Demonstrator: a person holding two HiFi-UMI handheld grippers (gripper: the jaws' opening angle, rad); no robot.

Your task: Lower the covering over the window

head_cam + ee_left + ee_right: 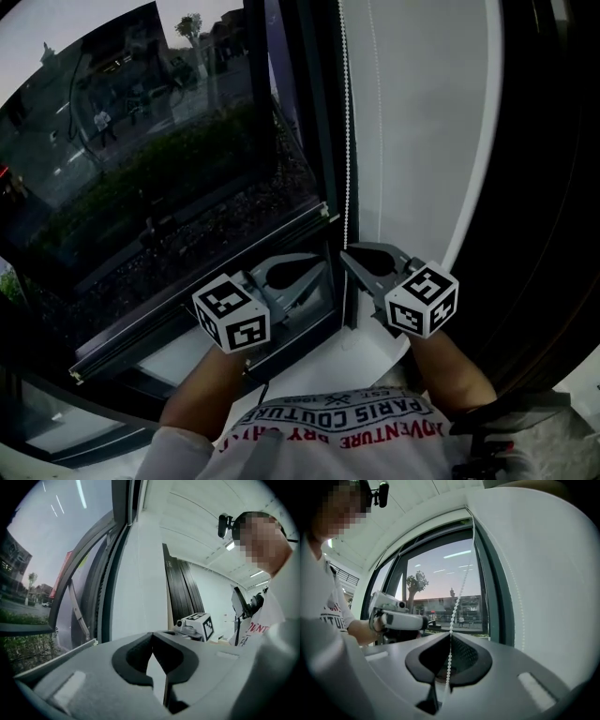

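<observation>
While right gripper [346,253] jaws pinch bead chain [348,122], window frame [314,112] edge alongside

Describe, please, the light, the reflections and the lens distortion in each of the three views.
Head view: dim and underexposed, with the dark vertical window frame bowed by the wide lens. Left gripper view: round black vignette, and ceiling-lamp streaks reflected in the clear window glass. Right gripper view: bright dusk sky outside, the thin white bead chain fairly sharp, and lamp streaks on the glass here too.

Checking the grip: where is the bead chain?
Head view, right of centre: the bead chain hangs beside the window frame, clamped in the right gripper.
</observation>
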